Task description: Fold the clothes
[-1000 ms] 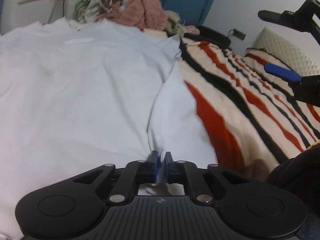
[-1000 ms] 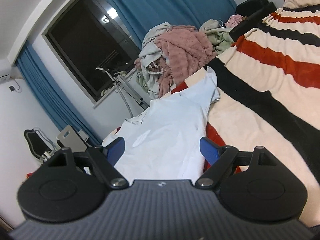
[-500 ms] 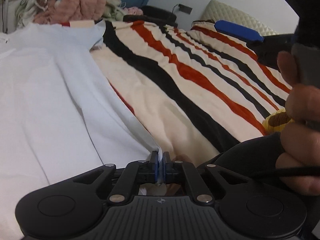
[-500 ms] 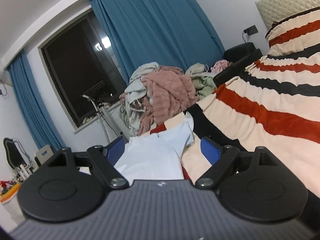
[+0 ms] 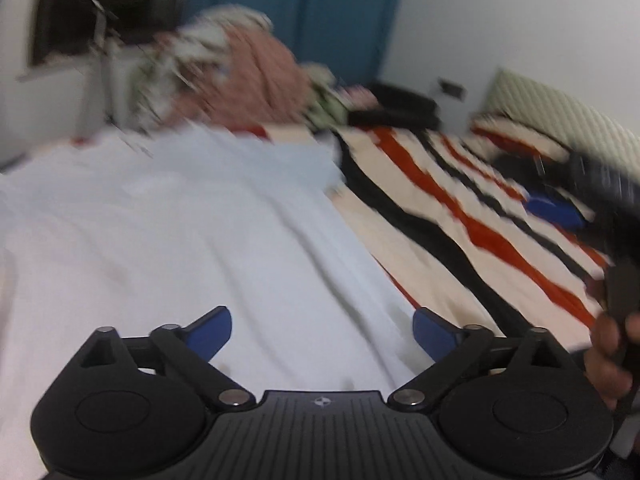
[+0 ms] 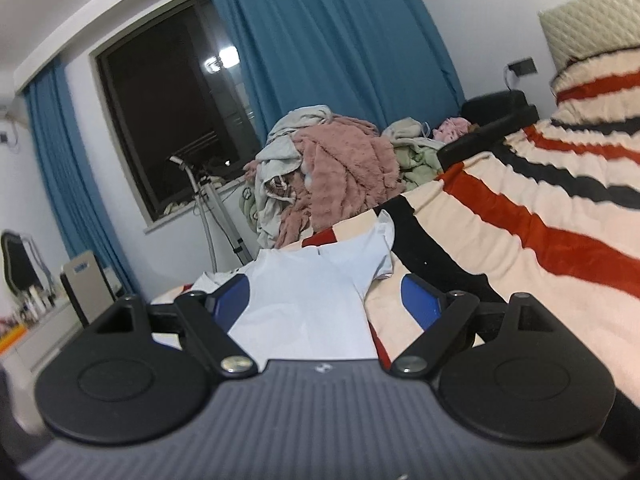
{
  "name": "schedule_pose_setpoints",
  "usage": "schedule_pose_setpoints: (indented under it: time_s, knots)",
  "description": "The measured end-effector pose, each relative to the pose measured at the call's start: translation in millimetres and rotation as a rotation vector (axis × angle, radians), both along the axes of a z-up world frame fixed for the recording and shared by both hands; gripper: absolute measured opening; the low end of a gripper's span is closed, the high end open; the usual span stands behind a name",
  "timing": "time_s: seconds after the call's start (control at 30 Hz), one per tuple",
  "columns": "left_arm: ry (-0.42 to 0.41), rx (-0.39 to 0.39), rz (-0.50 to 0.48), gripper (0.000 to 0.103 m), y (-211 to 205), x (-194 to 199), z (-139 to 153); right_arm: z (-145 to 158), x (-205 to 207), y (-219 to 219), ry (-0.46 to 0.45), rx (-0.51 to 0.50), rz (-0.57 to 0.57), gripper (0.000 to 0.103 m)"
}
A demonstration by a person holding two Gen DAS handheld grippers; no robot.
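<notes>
- Left gripper point(image 5: 322, 330): matte black ribbed body, blue finger pads point(image 5: 210, 330), silver screws.
- Right gripper point(image 6: 326, 300): same black build, blue pads, small white emblem.

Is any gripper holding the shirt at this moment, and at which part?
No, nothing is held. The left gripper is open above the shirt, and the right gripper is open too, with nothing between its fingers.
</notes>
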State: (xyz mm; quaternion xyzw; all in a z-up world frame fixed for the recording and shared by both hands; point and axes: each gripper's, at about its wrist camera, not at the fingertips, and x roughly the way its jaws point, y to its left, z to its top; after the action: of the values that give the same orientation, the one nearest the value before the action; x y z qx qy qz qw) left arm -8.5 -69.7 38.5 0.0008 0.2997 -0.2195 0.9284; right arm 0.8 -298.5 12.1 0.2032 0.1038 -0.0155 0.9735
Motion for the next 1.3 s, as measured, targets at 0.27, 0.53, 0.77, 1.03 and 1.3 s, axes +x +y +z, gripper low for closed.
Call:
schedule_pose_setpoints:
  time_s: [0.27, 0.53, 0.77, 1.03, 1.3]
  knots:
    - [-0.205, -0.009, 0.227, 0.102, 63, -11, 16, 2, 7, 33, 0.004, -0.138, 0.059, 0.084]
    - [-0.179, -0.015, 0.280, 0.102, 86, -14, 12, -2, 14, 53, 0.035, -0.127, 0.123, 0.084]
    - [-0.175, -0.036, 0.295, 0.102, 92, -23, 11, -6, 20, 65, 0.051, -0.178, 0.129, 0.084]
    - [-0.170, -0.053, 0.308, 0.102, 91, -26, 7, -14, 39, 68, 0.098, -0.142, 0.121, 0.084]
    - [-0.140, -0.040, 0.354, 0.103, 92, -18, -2, -16, 75, 65, 0.138, -0.099, 0.113, 0.084]
